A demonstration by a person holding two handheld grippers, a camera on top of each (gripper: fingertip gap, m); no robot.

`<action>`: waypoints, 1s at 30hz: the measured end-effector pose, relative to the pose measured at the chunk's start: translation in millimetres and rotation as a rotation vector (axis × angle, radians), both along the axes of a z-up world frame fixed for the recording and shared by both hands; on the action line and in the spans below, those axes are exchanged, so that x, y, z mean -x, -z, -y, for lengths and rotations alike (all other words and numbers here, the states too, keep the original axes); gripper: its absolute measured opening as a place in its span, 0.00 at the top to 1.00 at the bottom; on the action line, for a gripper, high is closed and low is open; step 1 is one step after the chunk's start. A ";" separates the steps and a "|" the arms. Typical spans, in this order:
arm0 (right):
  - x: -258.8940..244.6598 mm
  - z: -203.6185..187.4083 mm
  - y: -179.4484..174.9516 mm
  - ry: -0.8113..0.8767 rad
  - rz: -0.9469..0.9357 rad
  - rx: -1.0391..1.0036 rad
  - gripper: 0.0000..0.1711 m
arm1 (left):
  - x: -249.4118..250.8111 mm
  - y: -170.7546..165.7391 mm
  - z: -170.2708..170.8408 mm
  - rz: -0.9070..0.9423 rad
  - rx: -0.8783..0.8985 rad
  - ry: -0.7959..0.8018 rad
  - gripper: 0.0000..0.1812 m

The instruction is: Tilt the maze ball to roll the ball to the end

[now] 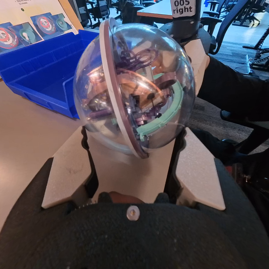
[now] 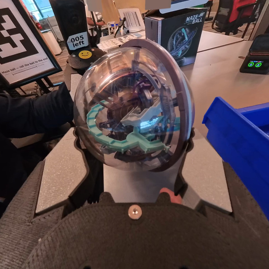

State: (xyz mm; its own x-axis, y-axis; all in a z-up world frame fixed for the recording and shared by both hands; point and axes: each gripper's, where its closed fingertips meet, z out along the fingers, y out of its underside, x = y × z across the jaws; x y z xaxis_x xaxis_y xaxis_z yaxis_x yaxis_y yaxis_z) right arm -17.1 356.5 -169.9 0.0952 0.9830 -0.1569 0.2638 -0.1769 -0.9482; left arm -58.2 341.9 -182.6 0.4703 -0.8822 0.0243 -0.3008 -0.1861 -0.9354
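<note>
Between 2 grippers, maze ball (image 1: 133, 90), seam ring steeply tilted

Both black printed plastic grippers (image 1: 133, 131) (image 2: 133, 131) carry pale grey finger plates (image 1: 68, 171), a silver screw (image 1: 133, 213), and black sleeves (image 1: 232, 93).

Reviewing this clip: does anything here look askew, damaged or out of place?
Nothing stands out. The maze ball is held off the table between the left gripper and right gripper, its equator ring tilted, as the task requires. The shell looks intact. The blue bin sits alongside.
</note>
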 end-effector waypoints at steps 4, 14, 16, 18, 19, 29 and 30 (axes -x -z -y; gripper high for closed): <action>0.6 0.3 1.8 0.007 0.013 0.016 0.16 | 0.0 2.4 0.2 0.005 0.020 0.004 0.31; 1.4 0.6 2.7 -0.003 0.008 -0.004 0.16 | 1.2 -1.0 0.4 -0.017 -0.024 -0.008 0.31; 1.4 0.6 1.9 -0.002 0.005 -0.004 0.16 | 1.1 -1.8 0.3 -0.015 -0.025 -0.008 0.31; 1.4 0.7 1.4 -0.004 0.002 -0.007 0.16 | 1.1 -2.5 0.5 -0.018 -0.030 -0.009 0.31; 1.4 1.0 1.5 -0.005 0.002 -0.006 0.16 | 1.2 -2.9 0.8 -0.021 -0.031 -0.010 0.31; 3.7 2.6 2.7 -0.021 -0.012 0.005 0.16 | 3.7 -6.1 2.3 -0.048 -0.047 -0.021 0.32; 4.2 3.0 2.6 -0.024 -0.017 0.007 0.16 | 4.2 -7.0 2.8 -0.053 -0.050 -0.023 0.32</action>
